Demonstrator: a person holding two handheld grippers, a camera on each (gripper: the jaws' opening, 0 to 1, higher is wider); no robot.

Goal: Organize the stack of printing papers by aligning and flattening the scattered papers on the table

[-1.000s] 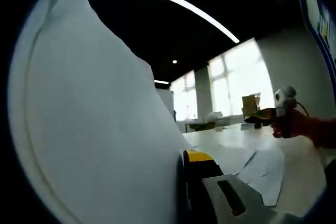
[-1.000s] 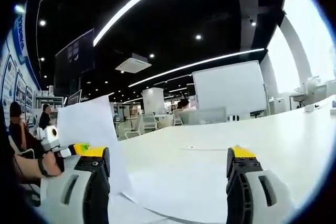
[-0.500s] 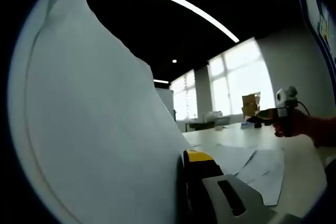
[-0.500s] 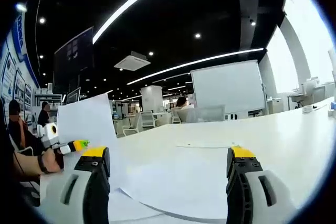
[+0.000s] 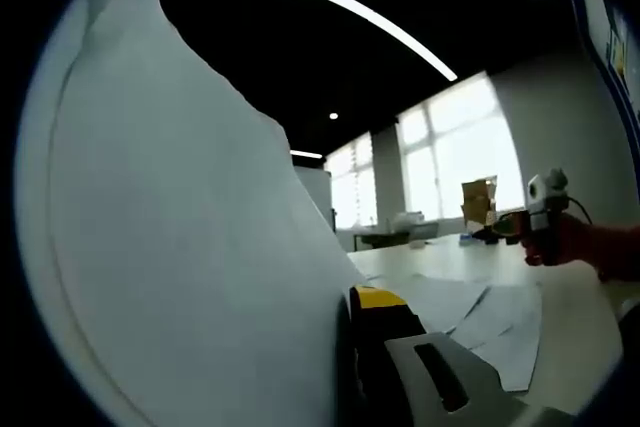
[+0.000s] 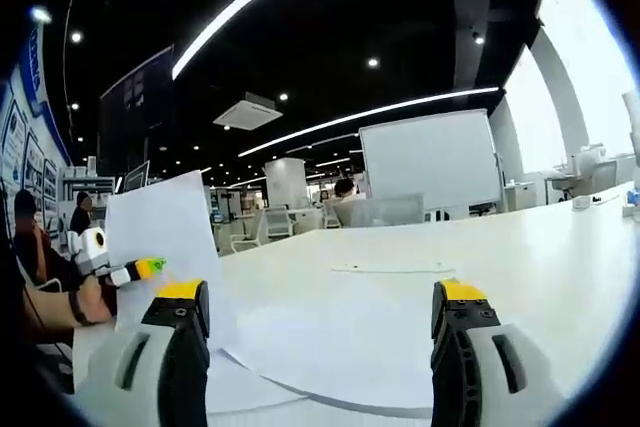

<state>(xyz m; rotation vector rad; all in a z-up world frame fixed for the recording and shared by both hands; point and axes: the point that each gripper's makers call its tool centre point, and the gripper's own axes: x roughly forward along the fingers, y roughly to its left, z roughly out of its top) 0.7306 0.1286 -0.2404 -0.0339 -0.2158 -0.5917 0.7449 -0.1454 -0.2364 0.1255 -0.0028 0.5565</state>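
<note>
A large white sheet of printing paper [image 5: 190, 247] stands upright across the left gripper view, and my left gripper [image 5: 352, 299] is shut on its lower edge. One yellow-tipped jaw shows; the sheet hides the other. Several loose sheets [image 5: 495, 322] lie scattered flat on the white table [image 5: 575, 317]. In the right gripper view my right gripper [image 6: 320, 292] is open above overlapping sheets [image 6: 330, 342], with nothing between its jaws. The left gripper [image 6: 130, 270], held in a hand, shows there at the left with the raised sheet [image 6: 165, 232]. The right gripper [image 5: 535, 215] shows at the right of the left gripper view, held low over the table.
The long white table [image 6: 520, 267] runs far back. A whiteboard [image 6: 430, 162] and office chairs stand behind it, with seated people [image 6: 30, 237] at the far left. A brown box [image 5: 478, 199] sits on the table's far end near bright windows.
The right gripper has drifted slightly to the right in the left gripper view. The left gripper still holds the sheet upright in the same place.
</note>
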